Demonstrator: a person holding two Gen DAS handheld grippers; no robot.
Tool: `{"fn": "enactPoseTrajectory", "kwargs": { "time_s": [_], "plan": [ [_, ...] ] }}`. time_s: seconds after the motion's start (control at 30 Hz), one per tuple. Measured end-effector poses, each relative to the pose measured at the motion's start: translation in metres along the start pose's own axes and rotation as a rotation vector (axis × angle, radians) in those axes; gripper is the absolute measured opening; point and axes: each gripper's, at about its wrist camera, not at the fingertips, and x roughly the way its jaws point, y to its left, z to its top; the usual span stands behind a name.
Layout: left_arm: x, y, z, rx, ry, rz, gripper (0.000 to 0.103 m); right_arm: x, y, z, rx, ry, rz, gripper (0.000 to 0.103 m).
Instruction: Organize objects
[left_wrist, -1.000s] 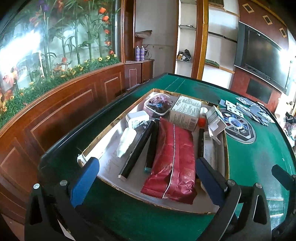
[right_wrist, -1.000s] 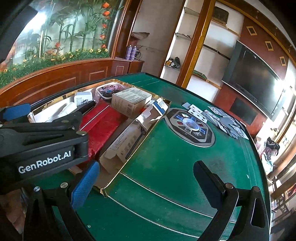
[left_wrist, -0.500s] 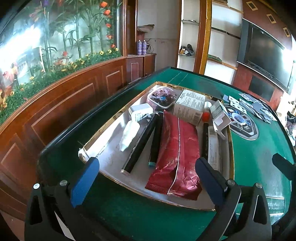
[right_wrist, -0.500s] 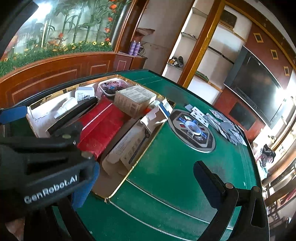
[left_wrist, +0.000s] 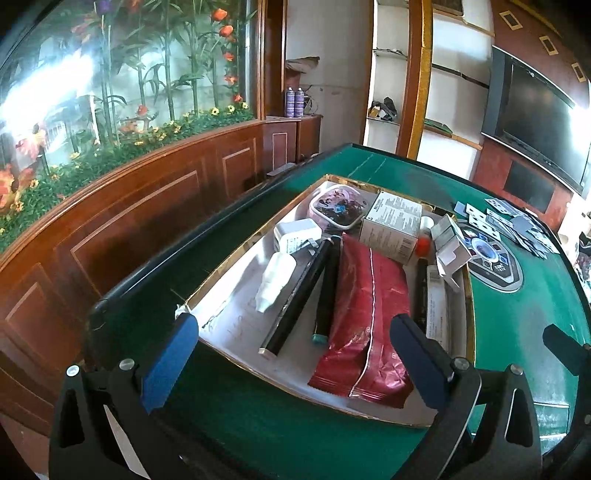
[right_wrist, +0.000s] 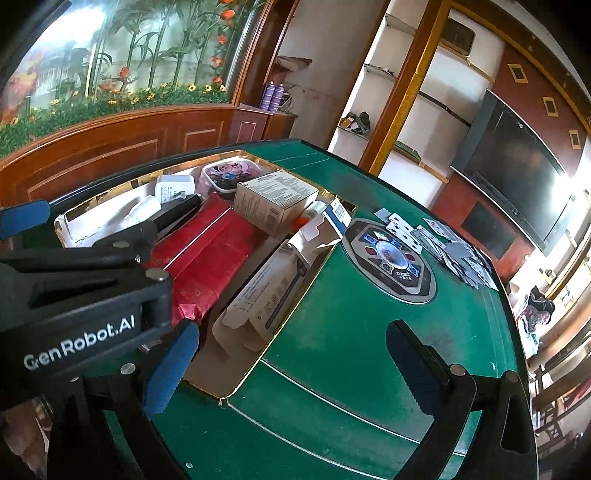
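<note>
A gold-rimmed tray (left_wrist: 236, 254) (right_wrist: 288, 317) sits on the green table. It holds a red pouch (left_wrist: 365, 321) (right_wrist: 207, 254), two black tubes (left_wrist: 299, 299), a white bottle (left_wrist: 275, 280), a white charger (left_wrist: 295, 234), a round lidded tub (left_wrist: 338, 206) (right_wrist: 229, 173), a grey carton (left_wrist: 393, 229) (right_wrist: 277, 201) and a long white box (right_wrist: 269, 295). My left gripper (left_wrist: 293, 363) is open and empty above the tray's near edge. My right gripper (right_wrist: 291, 369) is open and empty over the table beside the tray's corner.
Playing cards (right_wrist: 443, 243) lie scattered past a round control panel (right_wrist: 388, 258) set in the table (right_wrist: 351, 369). A wooden wall with plants (left_wrist: 110, 177) runs along the left. Shelves and a dark screen (left_wrist: 535, 122) stand behind. The left gripper's body (right_wrist: 74, 295) fills the right view's left side.
Both grippers have drawn back and risen a little, so the tray shows lower and smaller. The left gripper's body has shifted further into the right wrist view. Nothing in the tray moved.
</note>
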Motion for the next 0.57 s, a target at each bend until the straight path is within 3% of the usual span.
{"fn": "enactPoseTrajectory", "kwargs": {
  "time_s": [0.37, 0.57],
  "plan": [
    [-0.0040, 0.0028, -0.0001, -0.019, -0.025, 0.050, 0.103, -0.0025, 0.0002, -0.0015, 0.005, 0.001, 0.004, 0.103],
    [-0.0034, 0.0033, 0.0025, -0.025, -0.001, 0.066, 0.103, -0.0056, -0.0027, -0.0014, 0.016, -0.004, 0.011, 0.103]
  ]
}}
